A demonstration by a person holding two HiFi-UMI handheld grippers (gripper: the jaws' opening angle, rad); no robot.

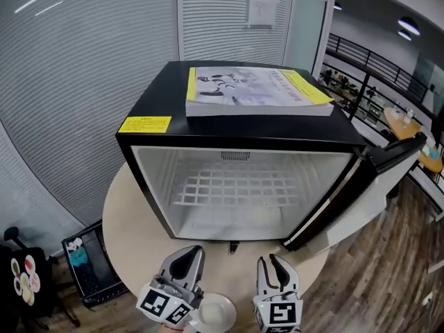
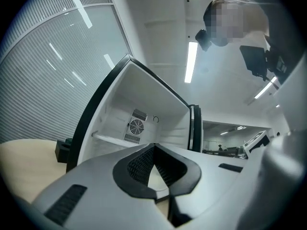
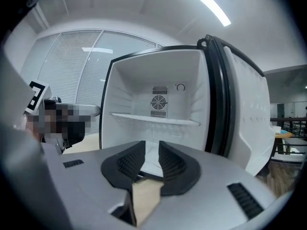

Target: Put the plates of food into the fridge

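Note:
The small black fridge (image 1: pixel 149 155) stands on the round table with its door (image 1: pixel 361 179) swung open to the right. Its white inside is empty, with a wire shelf (image 1: pixel 236 186) across it. A white plate (image 1: pixel 216 314) sits at the table's near edge, between my two grippers and behind their tips. My left gripper (image 1: pixel 189 257) points at the fridge opening (image 2: pixel 139 109) with its tips (image 2: pixel 154 147) touching and nothing in them. My right gripper (image 1: pixel 272 263) faces the fridge (image 3: pixel 158 80) too. A narrow gap shows between its pads (image 3: pixel 151 150), with nothing in it.
A thick book with yellow edges (image 1: pixel 257 89) lies on the fridge top. The beige table (image 1: pixel 125 207) shows little bare room in front of the fridge. A black crate (image 1: pixel 87 262) stands on the floor at the left. Wooden floor and a railing lie to the right.

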